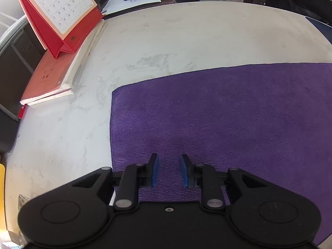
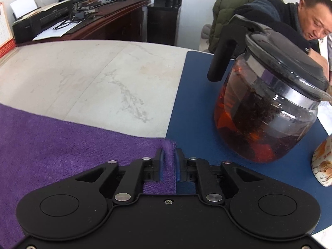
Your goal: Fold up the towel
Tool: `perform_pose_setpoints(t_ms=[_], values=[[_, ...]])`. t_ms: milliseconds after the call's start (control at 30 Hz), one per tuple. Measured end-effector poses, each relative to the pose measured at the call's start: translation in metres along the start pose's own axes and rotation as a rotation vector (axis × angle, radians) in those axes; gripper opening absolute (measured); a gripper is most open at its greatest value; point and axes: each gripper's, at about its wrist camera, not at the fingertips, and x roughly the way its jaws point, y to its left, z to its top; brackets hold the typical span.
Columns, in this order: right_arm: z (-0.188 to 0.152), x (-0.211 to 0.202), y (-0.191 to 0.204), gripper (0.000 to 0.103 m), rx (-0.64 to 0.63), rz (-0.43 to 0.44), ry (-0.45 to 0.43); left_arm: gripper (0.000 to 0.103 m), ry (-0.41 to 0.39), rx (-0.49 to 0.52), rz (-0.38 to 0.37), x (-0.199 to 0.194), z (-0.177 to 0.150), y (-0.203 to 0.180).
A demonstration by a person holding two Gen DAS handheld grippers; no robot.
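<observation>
I see the purple towel [image 1: 217,114] lying flat on the pale marble table [image 1: 166,37], its left edge well in from the table's left edge, where a red book [image 1: 47,76] and a desk calendar [image 1: 60,10] sit. My left gripper [image 1: 169,171] hangs over the towel, jaws parted, nothing between them. My right gripper [image 2: 168,165] has the towel's raised right corner between its blue pads [image 2: 178,169], which look slack around it. A glass teapot [image 2: 267,108] stands on a blue mat [image 2: 193,108] near the table's right edge.

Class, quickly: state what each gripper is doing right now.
Left gripper: open above the purple towel, holding nothing.
Right gripper: towel corner between its pads; firm grip cannot be told.
</observation>
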Motion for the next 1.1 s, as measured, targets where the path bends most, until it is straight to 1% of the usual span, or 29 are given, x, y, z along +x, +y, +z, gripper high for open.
perform_pose_setpoints(t_ms=[67,133,167,267,367,433,600,700,767,833,933,1100], values=[[0.000,-0.011,0.001,0.040,0.010,-0.010,-0.036,0.021,-0.005,-0.005,0.011,-0.004,-0.004,0.000],[-0.001,-0.023,0.003,0.046,0.012,-0.006,-0.074,0.021,-0.020,-0.016,0.019,-0.011,-0.008,0.002],[-0.001,-0.032,0.005,0.048,0.012,-0.001,-0.095,0.021,-0.034,-0.026,0.023,-0.017,-0.011,0.003],[-0.005,-0.060,0.016,0.051,0.013,0.033,-0.151,0.021,-0.069,-0.057,0.032,-0.036,-0.023,0.006],[-0.015,-0.083,0.030,0.054,0.014,0.090,-0.168,0.021,-0.083,-0.074,0.037,-0.052,-0.040,0.006],[-0.023,-0.094,0.043,0.054,0.002,0.128,-0.158,0.021,-0.086,-0.088,0.042,-0.060,-0.050,0.006],[-0.048,-0.110,0.077,0.054,-0.004,0.217,-0.115,0.021,-0.070,-0.158,0.066,-0.080,-0.085,0.017],[-0.063,-0.110,0.096,0.054,-0.011,0.258,-0.068,0.021,-0.065,-0.165,0.072,-0.092,-0.102,0.020],[-0.071,-0.110,0.106,0.054,-0.023,0.281,-0.032,0.021,-0.068,-0.162,0.059,-0.098,-0.110,0.019],[-0.076,-0.113,0.115,0.054,-0.042,0.289,-0.008,0.021,-0.071,-0.153,0.025,-0.102,-0.119,0.016],[-0.079,-0.116,0.123,0.054,-0.061,0.297,0.028,0.021,-0.066,-0.125,-0.009,-0.097,-0.127,0.009],[-0.082,-0.121,0.136,0.054,-0.116,0.274,0.064,0.021,-0.024,-0.127,-0.019,-0.082,-0.141,0.004]])
